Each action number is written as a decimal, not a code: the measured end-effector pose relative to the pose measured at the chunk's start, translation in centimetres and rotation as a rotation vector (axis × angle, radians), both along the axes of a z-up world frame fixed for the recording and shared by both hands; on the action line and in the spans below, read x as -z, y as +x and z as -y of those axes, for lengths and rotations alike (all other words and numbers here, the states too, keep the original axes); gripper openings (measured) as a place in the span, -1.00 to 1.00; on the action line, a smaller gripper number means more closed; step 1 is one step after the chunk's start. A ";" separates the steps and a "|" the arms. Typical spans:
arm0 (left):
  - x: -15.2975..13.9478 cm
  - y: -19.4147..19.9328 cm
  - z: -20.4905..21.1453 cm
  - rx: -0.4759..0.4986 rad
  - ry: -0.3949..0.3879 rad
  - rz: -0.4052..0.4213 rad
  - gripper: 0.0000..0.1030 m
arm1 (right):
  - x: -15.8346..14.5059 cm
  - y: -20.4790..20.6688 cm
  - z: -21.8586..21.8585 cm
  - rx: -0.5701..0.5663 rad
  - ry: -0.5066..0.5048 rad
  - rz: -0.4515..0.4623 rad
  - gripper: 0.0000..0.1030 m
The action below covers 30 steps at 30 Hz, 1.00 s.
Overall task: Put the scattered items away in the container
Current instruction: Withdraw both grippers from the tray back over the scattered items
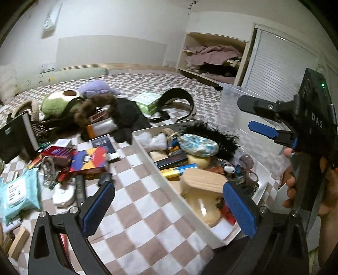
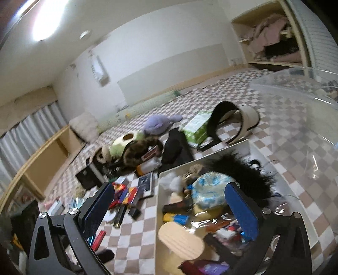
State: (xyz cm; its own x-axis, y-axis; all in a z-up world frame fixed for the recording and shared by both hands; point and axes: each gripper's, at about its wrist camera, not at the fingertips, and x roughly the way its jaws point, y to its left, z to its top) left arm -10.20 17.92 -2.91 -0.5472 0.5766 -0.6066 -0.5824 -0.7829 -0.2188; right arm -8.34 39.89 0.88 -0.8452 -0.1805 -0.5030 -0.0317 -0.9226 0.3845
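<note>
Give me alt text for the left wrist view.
Open, empty left gripper hovers over a checkered bedspread at the near edge of a half-filled white bin. Scattered boxes and wipes lie left; the right gripper hangs open at right.

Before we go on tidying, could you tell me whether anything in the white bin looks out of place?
Yes: the black feathery piece hangs over the far rim of the white bin instead of lying inside it.

Open wardrobe (image 1: pixel 213 59) holds clothes; curtains (image 2: pixel 31 127) hang closed.

Dim room, ceiling light (image 2: pixel 45 20) glare, fisheye bending, slight blur
</note>
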 end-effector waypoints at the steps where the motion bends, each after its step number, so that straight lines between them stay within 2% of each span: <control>1: 0.1 -0.1 0.5 -0.005 -0.004 0.002 1.00 | 0.0 -0.1 0.5 -0.012 0.011 0.000 1.00; 4: 0.2 -0.2 2.0 -0.018 -0.017 0.006 1.00 | -0.1 -0.4 1.9 -0.025 0.047 -0.001 1.00; 10: -0.1 -0.9 5.5 -0.066 -0.043 -0.001 1.00 | 0.0 -1.2 3.7 -0.080 0.026 0.013 1.00; 15: -0.2 -1.9 8.9 -0.124 -0.046 -0.008 1.00 | -0.1 -1.8 6.0 -0.159 0.055 0.034 1.00; 23: 0.7 -3.4 14.0 -0.209 -0.015 0.024 0.99 | 1.0 -3.1 10.2 -0.275 0.141 0.090 1.00; 27: 1.1 -3.8 15.6 -0.198 -0.028 0.027 0.99 | 2.4 -3.8 12.4 -0.339 0.180 0.136 1.00; 30: 1.3 -3.8 16.3 -0.157 -0.047 0.019 0.98 | 3.4 -4.0 14.3 -0.392 0.224 0.156 1.00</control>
